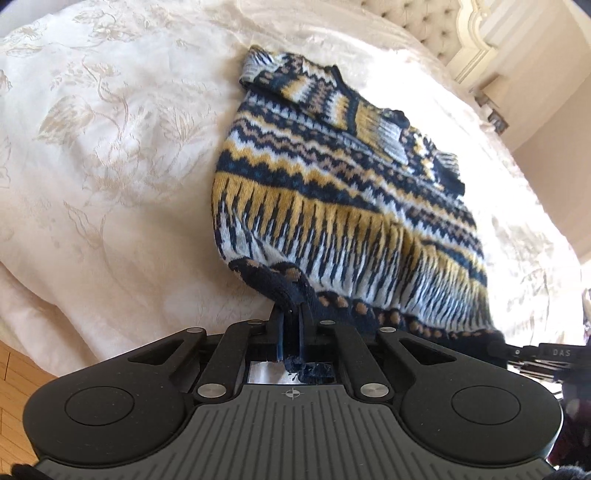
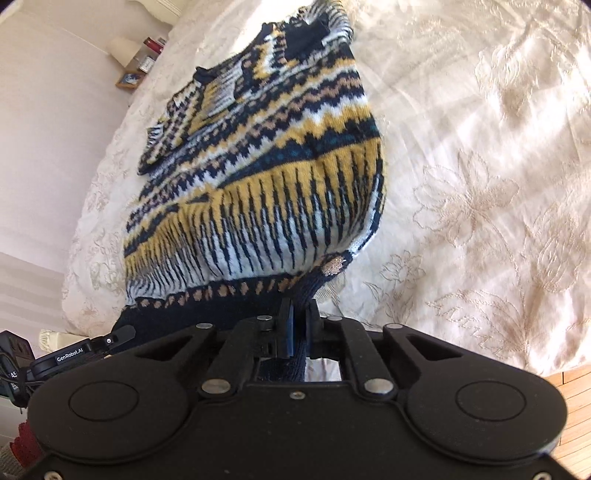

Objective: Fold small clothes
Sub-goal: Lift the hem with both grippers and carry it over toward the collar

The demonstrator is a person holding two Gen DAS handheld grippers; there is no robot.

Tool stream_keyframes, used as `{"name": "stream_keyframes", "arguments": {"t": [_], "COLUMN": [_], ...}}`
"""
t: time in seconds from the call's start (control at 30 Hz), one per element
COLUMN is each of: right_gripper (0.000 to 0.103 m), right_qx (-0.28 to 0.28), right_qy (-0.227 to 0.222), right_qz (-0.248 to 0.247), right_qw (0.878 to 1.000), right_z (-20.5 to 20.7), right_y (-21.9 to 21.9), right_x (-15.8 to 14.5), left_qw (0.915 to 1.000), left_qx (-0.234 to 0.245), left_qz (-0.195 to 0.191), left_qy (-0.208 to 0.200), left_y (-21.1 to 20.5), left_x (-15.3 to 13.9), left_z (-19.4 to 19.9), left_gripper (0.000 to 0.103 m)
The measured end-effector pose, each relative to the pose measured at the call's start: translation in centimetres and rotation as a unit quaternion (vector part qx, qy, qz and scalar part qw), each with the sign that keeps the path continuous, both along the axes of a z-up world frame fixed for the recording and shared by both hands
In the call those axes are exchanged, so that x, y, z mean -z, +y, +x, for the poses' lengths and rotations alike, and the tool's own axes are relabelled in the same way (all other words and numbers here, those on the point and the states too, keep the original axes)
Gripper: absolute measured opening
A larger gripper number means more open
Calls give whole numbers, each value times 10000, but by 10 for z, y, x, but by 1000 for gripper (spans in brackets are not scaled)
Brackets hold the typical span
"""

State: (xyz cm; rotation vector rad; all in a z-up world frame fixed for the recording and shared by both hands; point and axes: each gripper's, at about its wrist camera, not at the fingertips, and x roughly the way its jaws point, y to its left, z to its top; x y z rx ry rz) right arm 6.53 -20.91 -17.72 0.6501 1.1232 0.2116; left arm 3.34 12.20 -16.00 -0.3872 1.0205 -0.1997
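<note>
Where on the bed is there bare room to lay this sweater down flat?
Bare bedspread lies left of the sweater up to the bed's edge, and right of it in the right wrist view. The headboard end looks tighter.

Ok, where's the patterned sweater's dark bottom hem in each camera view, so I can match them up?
Left wrist: the hem runs along the sweater's near edge, centre to lower right, pinched in the left hand-held gripper.
Right wrist: the hem runs centre to lower left, pinched in the right hand-held gripper.
Shared landmark: the cream embroidered bedspread.
</note>
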Motion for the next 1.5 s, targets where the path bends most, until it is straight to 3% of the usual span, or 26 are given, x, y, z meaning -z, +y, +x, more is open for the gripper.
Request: {"name": "stream_keyframes", "arguments": {"t": [0.4,0.67,0.97,1.17,1.5], "right_gripper": [12,12,12,12,13], "right_qx": [557,881,1157,1404,1617], "right_qy": [-961,-1351,-1342,-996,-418], "right_qz": [502,727,572,272,-58], "right_qw": [9925,9842,9825,9847,9859], "right_z": [54,122,209,261,313], "right_y": [-19,-28,-27,-25,-20], "right_x": [-73,-99,-90,-61,-22], "left_qw": [9927,9869,9869,9905,9951], "left_qx": [-339,-342,-153,-8,-51], "left_qz": [-471,-585,-536,-381,-97], "left_qy": [-1057,-1466,-1512,-1325,-987], "left_y": [11,10,3,-6,1], "left_x": [-82,-105,-96,-74,-42], "left_z": [62,137,235,294,362], "left_gripper": [6,6,6,6,6]}}
